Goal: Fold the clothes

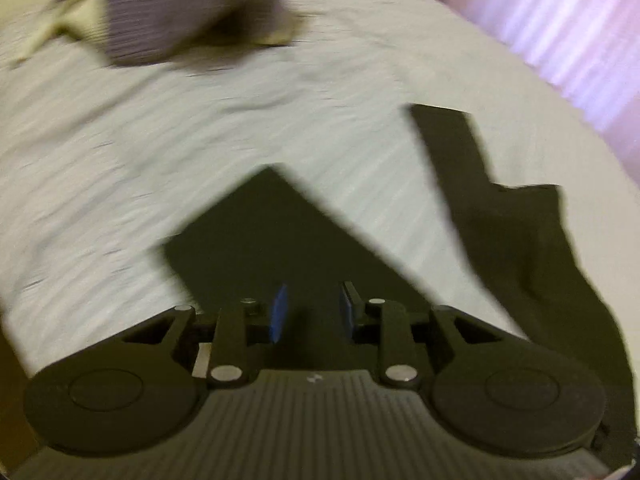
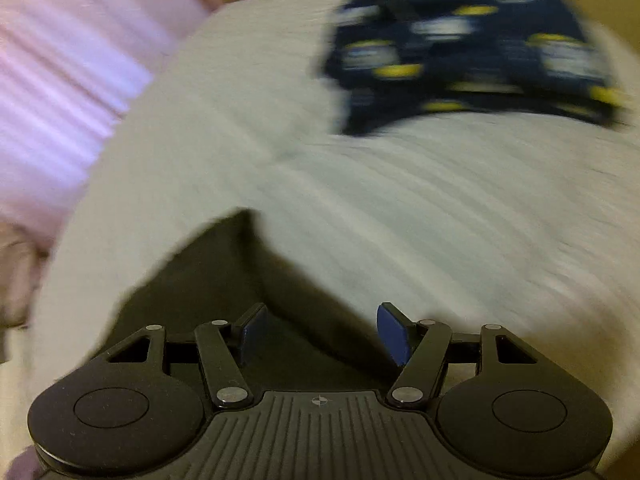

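We look down along both tools at a pale bedsheet [image 1: 200, 160] spread over a bed, and both views are smeared with motion blur. A dark garment [image 1: 288, 248] lies flat on the sheet right under us; in the left view its near panel comes to a corner just ahead of the left tool [image 1: 311, 312], and a sleeve-like strip runs off to the far right. The left tool's blue pads [image 1: 280, 312] stand a narrow gap apart with nothing between them. In the right view the right tool [image 2: 322, 334] hovers over the same dark cloth with its pads set wide, also empty. We judge that the fold is at the reaching stage: neither tool has a grip yet, and the next move calls for bringing each down onto an edge or corner of the garment and closing there. At the far left lies a crumpled grey garment [image 1: 168, 16]; at the far right, a navy patterned piece [image 2: 468, 44] with yellow and white marks. We can read no label or writing.
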A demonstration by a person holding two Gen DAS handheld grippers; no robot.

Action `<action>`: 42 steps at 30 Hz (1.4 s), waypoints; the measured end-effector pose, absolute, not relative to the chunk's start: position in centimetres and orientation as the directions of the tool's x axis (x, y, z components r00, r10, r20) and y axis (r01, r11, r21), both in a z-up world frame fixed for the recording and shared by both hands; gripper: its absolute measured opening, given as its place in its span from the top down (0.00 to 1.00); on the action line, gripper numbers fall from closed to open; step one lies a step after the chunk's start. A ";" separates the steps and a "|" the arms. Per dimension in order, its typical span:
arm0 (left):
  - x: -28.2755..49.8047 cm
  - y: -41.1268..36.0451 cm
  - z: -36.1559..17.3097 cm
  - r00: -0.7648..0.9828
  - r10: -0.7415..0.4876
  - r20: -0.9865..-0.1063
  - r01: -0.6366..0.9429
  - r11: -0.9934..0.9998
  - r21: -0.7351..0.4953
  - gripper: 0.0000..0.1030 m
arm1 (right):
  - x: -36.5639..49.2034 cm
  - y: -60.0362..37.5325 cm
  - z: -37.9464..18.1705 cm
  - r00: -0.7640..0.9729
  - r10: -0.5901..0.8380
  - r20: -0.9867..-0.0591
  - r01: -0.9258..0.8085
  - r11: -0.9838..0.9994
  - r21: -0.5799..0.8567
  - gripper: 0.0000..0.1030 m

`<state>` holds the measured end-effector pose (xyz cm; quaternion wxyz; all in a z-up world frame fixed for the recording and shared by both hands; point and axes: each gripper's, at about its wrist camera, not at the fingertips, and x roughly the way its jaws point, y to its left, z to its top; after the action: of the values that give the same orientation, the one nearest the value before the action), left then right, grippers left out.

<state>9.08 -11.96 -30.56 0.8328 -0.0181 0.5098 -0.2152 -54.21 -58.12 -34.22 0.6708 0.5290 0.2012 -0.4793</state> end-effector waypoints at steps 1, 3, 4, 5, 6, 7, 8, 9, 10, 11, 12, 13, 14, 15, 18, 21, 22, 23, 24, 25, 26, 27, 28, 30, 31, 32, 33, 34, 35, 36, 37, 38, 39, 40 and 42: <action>9.2 -13.4 -30.7 0.376 -0.403 -0.835 0.361 0.893 -0.268 0.77 | -52.9 -59.5 -34.6 0.489 -0.427 -0.761 0.843 0.005 0.538 0.38; 9.9 -15.9 -31.2 0.356 -0.434 -0.828 0.385 0.875 -0.293 0.77 | -50.3 -62.1 -35.2 0.545 -0.417 -0.727 0.813 0.053 0.579 0.38; 10.2 -17.0 -31.4 0.348 -0.444 -0.826 0.392 0.869 -0.302 0.77 | -49.5 -63.6 -35.6 0.558 -0.403 -0.726 0.808 0.061 0.587 0.38; 10.5 -17.8 -31.6 0.342 -0.449 -0.825 0.395 0.866 -0.307 0.77 | -48.6 -65.1 -36.1 0.569 -0.389 -0.724 0.802 0.069 0.593 0.38; 10.9 -18.6 -31.9 0.337 -0.454 -0.825 0.397 0.863 -0.314 0.77 | -47.7 -66.6 -36.5 0.581 -0.374 -0.723 0.796 0.076 0.600 0.38; 11.3 -19.2 -32.0 0.331 -0.461 -0.823 0.399 0.859 -0.321 0.77 | -47.2 -68.0 -37.2 0.590 -0.355 -0.726 0.791 0.071 0.608 0.38; 11.8 -19.9 -32.1 0.326 -0.467 -0.822 0.401 0.856 -0.327 0.77 | -46.6 -69.3 -37.8 0.599 -0.335 -0.728 0.785 0.065 0.616 0.38; 12.2 -20.4 -32.2 0.322 -0.471 -0.821 0.403 0.853 -0.331 0.77 | -46.1 -70.7 -38.4 0.607 -0.315 -0.729 0.780 0.059 0.623 0.38; 12.6 -20.9 -32.3 0.320 -0.472 -0.822 0.405 0.852 -0.332 0.76 | -45.8 -71.7 -39.1 0.603 -0.308 -0.736 0.782 0.044 0.622 0.38; 13.0 -21.3 -32.3 0.317 -0.472 -0.823 0.408 0.851 -0.331 0.76 | -45.5 -72.8 -40.1 0.607 -0.294 -0.738 0.777 0.024 0.629 0.38; 13.3 -21.6 -32.4 0.317 -0.469 -0.824 0.411 0.851 -0.327 0.76 | -45.3 -73.8 -41.2 0.611 -0.279 -0.740 0.772 0.005 0.636 0.38; 13.7 -22.0 -32.5 0.318 -0.462 -0.828 0.412 0.854 -0.319 0.76 | -45.0 -74.6 -42.2 0.622 -0.260 -0.738 0.761 -0.019 0.648 0.38; 14.0 -22.3 -32.7 0.319 -0.454 -0.832 0.410 0.858 -0.311 0.76 | -44.5 -74.9 -43.1 0.629 -0.245 -0.738 0.753 -0.043 0.656 0.38; 14.3 -22.7 -32.9 0.320 -0.445 -0.836 0.408 0.861 -0.303 0.76 | -44.0 -75.3 -44.0 0.635 -0.230 -0.737 0.745 -0.068 0.663 0.38; 15.5 -23.6 -33.6 0.317 -0.428 -0.847 0.384 0.874 -0.298 0.76 | -41.7 -75.3 -43.8 0.585 -0.263 -0.767 0.796 0.005 0.605 0.89; 16.6 -24.9 -33.8 0.333 -0.429 -0.840 0.385 0.875 -0.294 0.76 | -40.8 -75.1 -41.3 0.550 -0.359 -0.754 0.827 0.107 0.552 0.94; 17.0 -25.4 -33.8 0.340 -0.429 -0.837 0.387 0.875 -0.291 0.76 | -41.4 -75.1 -40.3 0.560 -0.398 -0.727 0.815 0.108 0.569 0.95; 17.4 -25.9 -33.8 0.348 -0.429 -0.833 0.389 0.875 -0.288 0.75 | -41.9 -75.0 -39.0 0.565 -0.441 -0.697 0.805 0.107 0.584 0.95; 17.8 -26.3 -33.9 0.355 -0.429 -0.830 0.391 0.875 -0.285 0.73 | -42.5 -74.7 -37.9 0.557 -0.489 -0.671 0.802 0.108 0.587 0.96; 18.3 -26.9 -34.0 0.363 -0.432 -0.825 0.392 0.875 -0.285 0.70 | -42.9 -74.4 -37.2 0.527 -0.530 -0.664 0.816 0.097 0.570 0.96; 19.0 -27.4 -34.2 0.372 -0.438 -0.818 0.389 0.874 -0.291 0.68 | -43.4 -74.3 -36.9 0.483 -0.565 -0.669 0.832 0.058 0.552 0.95; 19.6 -28.0 -34.6 0.376 -0.443 -0.814 0.381 0.875 -0.299 0.67 | -44.2 -74.3 -37.3 0.437 -0.579 -0.689 0.843 -0.004 0.538 0.95; 20.3 -28.7 -35.1 0.375 -0.448 -0.812 0.372 0.874 -0.311 0.62 | -45.0 -74.2 -37.9 0.389 -0.589 -0.708 0.850 -0.067 0.523 0.95; 21.7 -30.0 -36.3 0.367 -0.454 -0.812 0.353 0.875 -0.331 0.53 | -45.2 -74.2 -39.7 0.343 -0.552 -0.760 0.866 -0.127 0.484 0.95; 22.2 -30.7 -37.1 0.353 -0.448 -0.822 0.340 0.879 -0.333 0.50 | -45.3 -74.2 -40.7 0.320 -0.532 -0.784 0.873 -0.156 0.462 0.95; 22.7 -31.4 -37.9 0.339 -0.441 -0.831 0.327 0.883 -0.336 0.50 | -44.8 -74.2 -40.9 0.298 -0.530 -0.794 0.885 -0.159 0.438 0.95; 23.1 -32.0 -38.7 0.324 -0.435 -0.840 0.314 0.887 -0.338 0.50 | -44.6 -74.2 -40.8 0.283 -0.533 -0.797 0.887 -0.171 0.429 0.94; 23.5 -32.5 -39.5 0.314 -0.429 -0.847 0.297 0.892 -0.341 0.49 | -44.3 -74.2 -41.0 0.282 -0.533 -0.798 0.881 -0.186 0.436 0.83; 23.8 -32.7 -40.2 0.309 -0.423 -0.852 0.276 0.897 -0.345 0.49 | -44.3 -74.3 -41.1 0.282 -0.526 -0.802 0.874 -0.204 0.441 0.77; 24.0 -32.8 -40.7 0.309 -0.423 -0.852 0.258 0.899 -0.353 0.49 | -44.3 -74.5 -41.3 0.283 -0.520 -0.806 0.867 -0.221 0.447 0.74; 24.0 -32.8 -41.0 0.315 -0.430 -0.846 0.243 0.898 -0.366 0.52 | -44.3 -74.6 -41.4 0.283 -0.513 -0.810 0.860 -0.238 0.452 0.73; 24.2 -32.8 -41.3 0.318 -0.441 -0.840 0.233 0.895 -0.381 0.59 | -44.5 -75.0 -41.3 0.281 -0.507 -0.815 0.861 -0.242 0.447 0.73; 24.4 -33.0 -41.4 0.318 -0.449 -0.835 0.234 0.891 -0.390 0.67 | -44.4 -75.1 -41.1 0.277 -0.501 -0.820 0.868 -0.236 0.437 0.73; 24.7 -33.2 -41.4 0.318 -0.450 -0.835 0.241 0.890 -0.388 0.90 | -44.2 -75.2 -40.8 0.274 -0.495 -0.825 0.874 -0.229 0.428 0.73; 25.2 -33.3 -41.0 0.315 -0.468 -0.826 0.251 0.880 -0.403 0.93 | -43.3 -74.9 -39.9 0.253 -0.512 -0.821 0.901 -0.184 0.393 0.85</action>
<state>25.23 -33.35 -40.95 0.8046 -0.1002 0.5411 -0.2232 -43.33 -74.88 -39.86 0.6091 0.5054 0.1923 -0.5802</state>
